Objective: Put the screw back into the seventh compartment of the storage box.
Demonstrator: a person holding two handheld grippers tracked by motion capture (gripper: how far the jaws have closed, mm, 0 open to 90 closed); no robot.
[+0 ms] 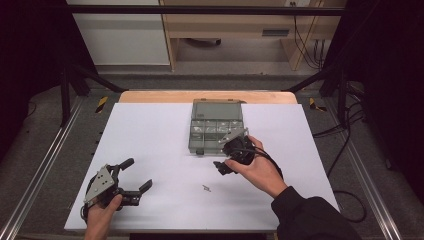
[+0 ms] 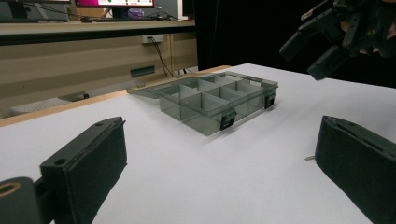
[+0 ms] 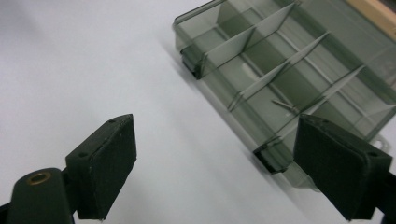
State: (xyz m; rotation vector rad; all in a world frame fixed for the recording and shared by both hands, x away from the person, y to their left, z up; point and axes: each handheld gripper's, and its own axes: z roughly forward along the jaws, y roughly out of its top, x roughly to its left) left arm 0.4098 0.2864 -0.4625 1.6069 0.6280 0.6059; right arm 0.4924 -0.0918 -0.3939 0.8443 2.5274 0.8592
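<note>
Organizer box [image 1: 216, 131]: I see a smoke-grey see-through compartment case lying open on the white table sheet [image 1: 150, 150], toward the far middle of the table.
Box long axis: in the high view I read the tray's long side running left to right across the table, level with the far edge.
Box facing: the lid [image 1: 218, 108] is folded back flat toward the far edge; the two black latches [image 2: 227, 122] sit on the near wall, facing me.
Box interior: thin dividers split the tray into rows of cells; in the right gripper view I make out a small thin piece [image 3: 283, 106] in one cell, too small to identify.
Right gripper [image 1: 223, 165]: I hold it just off the box's near right corner, above the sheet, touching nothing I can see. Its jaws stand wide with only bare sheet and the box's near wall between them.
Left gripper [image 1: 135, 177]: I hold it low at the near left of the table, well apart from the box. Its jaws are spread wide with nothing between them, pointing toward the box.
Small item [image 1: 206, 188]: a tiny dark object lies on the sheet between me and the box, near the right hand [image 1: 260, 172]; I cannot tell what it is.
</note>
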